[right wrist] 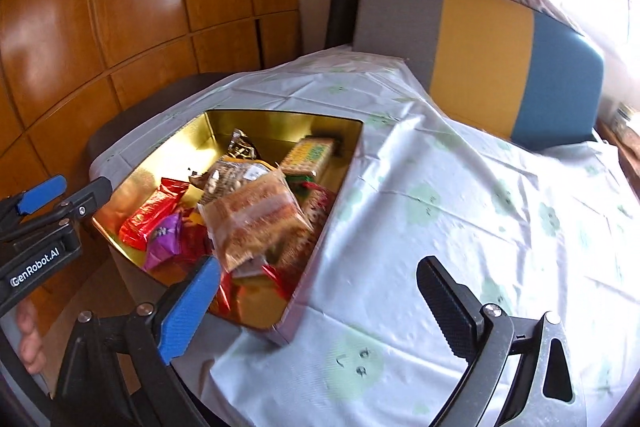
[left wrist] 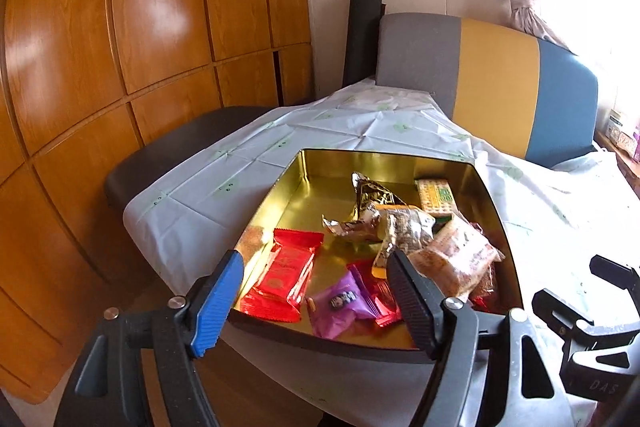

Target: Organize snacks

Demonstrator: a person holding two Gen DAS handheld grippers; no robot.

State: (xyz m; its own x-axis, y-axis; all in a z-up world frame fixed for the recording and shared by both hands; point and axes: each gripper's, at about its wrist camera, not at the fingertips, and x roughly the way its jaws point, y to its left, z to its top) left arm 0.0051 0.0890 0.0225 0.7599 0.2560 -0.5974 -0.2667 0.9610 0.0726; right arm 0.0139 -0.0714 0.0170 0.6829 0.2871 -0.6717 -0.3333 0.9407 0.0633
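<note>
Two grippers show in the left wrist view. The left gripper fills the bottom, its jaws spread wide and gripping nothing, the blue pad at 7 o'clock and the black pad at 5 o'clock. Between and beyond them sits the gold tin on the pale tablecloth. Inside the tin, a red packet lies near the left wall, a purple packet at its 3 o'clock, and a clear biscuit bag further right on a heap of wrappers. A green-and-yellow cracker pack lies towards the far wall. Part of the right gripper shows at 4 o'clock.

From the right wrist view, the right gripper is likewise released, with only tablecloth and the tin's near corner between its pads. The tin sits at 10 o'clock of centre, the biscuit bag on top of the pile, the red packet and purple packet to its left, and the cracker pack at the far side. The left gripper enters from 9 o'clock, jaws apart. A striped chair back stands beyond the table.
</note>
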